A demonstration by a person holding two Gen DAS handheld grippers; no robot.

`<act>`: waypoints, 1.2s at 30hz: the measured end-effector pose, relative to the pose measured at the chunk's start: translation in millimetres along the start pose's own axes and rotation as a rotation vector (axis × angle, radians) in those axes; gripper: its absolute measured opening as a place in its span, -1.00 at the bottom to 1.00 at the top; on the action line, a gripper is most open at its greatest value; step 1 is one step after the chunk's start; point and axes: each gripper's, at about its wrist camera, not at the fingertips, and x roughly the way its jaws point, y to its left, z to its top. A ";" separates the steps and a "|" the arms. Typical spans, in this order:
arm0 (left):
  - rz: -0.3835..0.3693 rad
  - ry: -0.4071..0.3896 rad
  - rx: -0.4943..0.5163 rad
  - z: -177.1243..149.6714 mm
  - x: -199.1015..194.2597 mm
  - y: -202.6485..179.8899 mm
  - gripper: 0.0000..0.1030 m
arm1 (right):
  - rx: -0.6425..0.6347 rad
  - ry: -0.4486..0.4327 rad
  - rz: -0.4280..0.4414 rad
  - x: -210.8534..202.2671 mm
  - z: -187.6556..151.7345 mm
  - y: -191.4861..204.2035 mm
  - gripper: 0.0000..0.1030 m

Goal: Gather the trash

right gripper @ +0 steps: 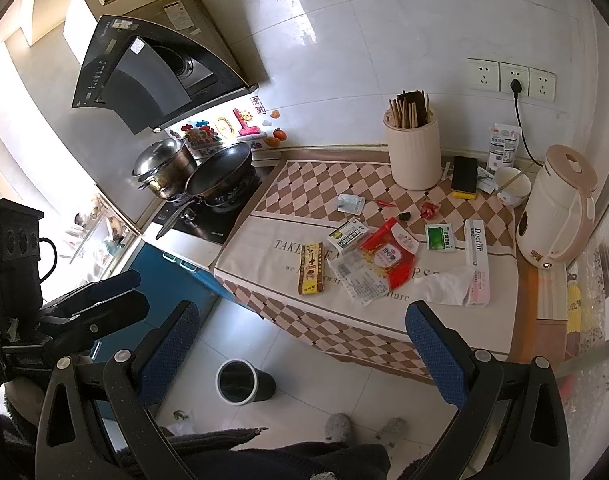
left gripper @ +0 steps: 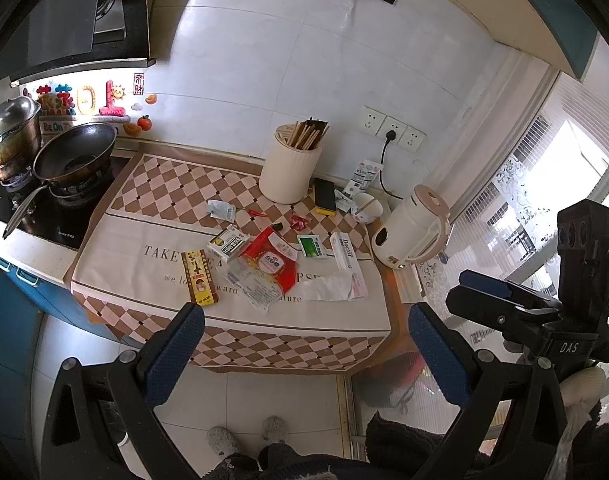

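Observation:
Trash lies on a checkered cloth (left gripper: 152,268) (right gripper: 264,256) over the counter: a red-and-clear plastic bag (left gripper: 268,268) (right gripper: 380,268), a brown-yellow box (left gripper: 199,278) (right gripper: 312,268), a white-green medicine box (left gripper: 228,244) (right gripper: 348,236), a green sachet (left gripper: 311,246) (right gripper: 439,237), a white "Doctor" box (left gripper: 349,258) (right gripper: 479,256), a crumpled tissue (left gripper: 332,287) (right gripper: 444,282), and small red wrappers (left gripper: 299,222) (right gripper: 429,210). A black bin (right gripper: 242,382) stands on the floor below. My left gripper (left gripper: 304,344) and my right gripper (right gripper: 300,340) are open and empty, held back from the counter's front edge.
A wok (left gripper: 74,156) and a lidded pot (left gripper: 10,132) sit on the stove at left. A chopstick holder (left gripper: 290,168), a phone (left gripper: 324,196), a bowl (left gripper: 367,208) and a kettle (left gripper: 412,232) stand at the back right. My slippers (left gripper: 248,436) are on the tiled floor.

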 end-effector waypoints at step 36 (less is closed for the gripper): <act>0.475 -0.041 0.091 10.2 56.2 12.7 1.00 | 0.091 -0.033 -0.130 30.0 -6.9 2.7 1.00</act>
